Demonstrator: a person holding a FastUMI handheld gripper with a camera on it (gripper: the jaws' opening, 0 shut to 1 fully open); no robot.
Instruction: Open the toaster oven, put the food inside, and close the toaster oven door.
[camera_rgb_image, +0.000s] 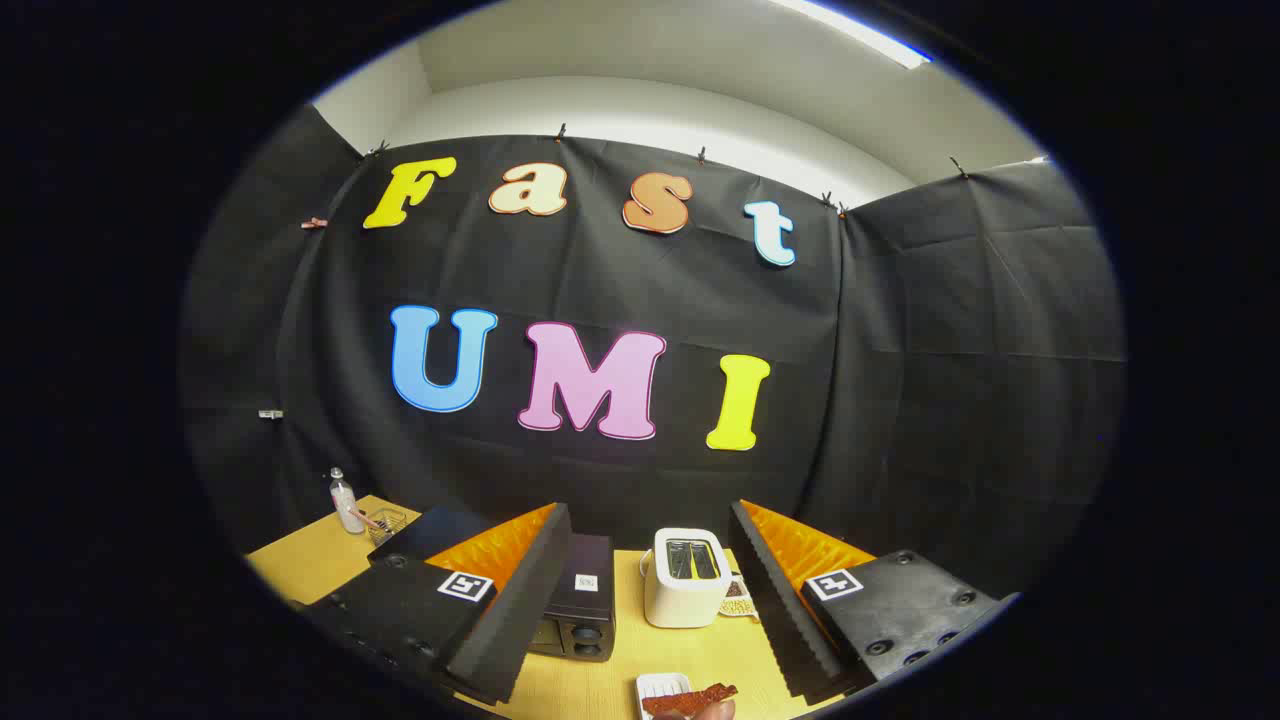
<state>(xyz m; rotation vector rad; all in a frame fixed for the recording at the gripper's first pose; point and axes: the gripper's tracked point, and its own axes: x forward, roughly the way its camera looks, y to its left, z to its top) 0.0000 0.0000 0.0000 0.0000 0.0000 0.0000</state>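
1. The gripper (650, 600) was held above a yellow wooden table (300, 565) with its two fingers spread wide apart, pinching nothing; a broad stretch of tabletop lay in the gap between them.
2. Near the fingers, low in the gap, a small white ridged dish (660, 686) rested on the table, with a flat reddish-brown piece of food (690, 699) lying across its near right side. A fingertip (712, 712) of a person showed just below the food; whether it touched the food could not be told.
3. Farther off, between the fingers, a white pop-up toaster (685, 580) stood upright on the table, its top slots facing up.
4. Just right of the toaster, beside the right finger, a small patterned item (737, 598) lay flat; it was too small to identify.
5. Left of the toaster, partly hidden behind the left finger, stood the black toaster oven (580, 610); two round knobs were visible on its front. Whether the door was open or shut could not be told.
6. At the far left of the table a small clear bottle with a white cap (345, 503) stood upright, and just right of it sat a wire basket (385, 522) with a slim stick-like item in it.
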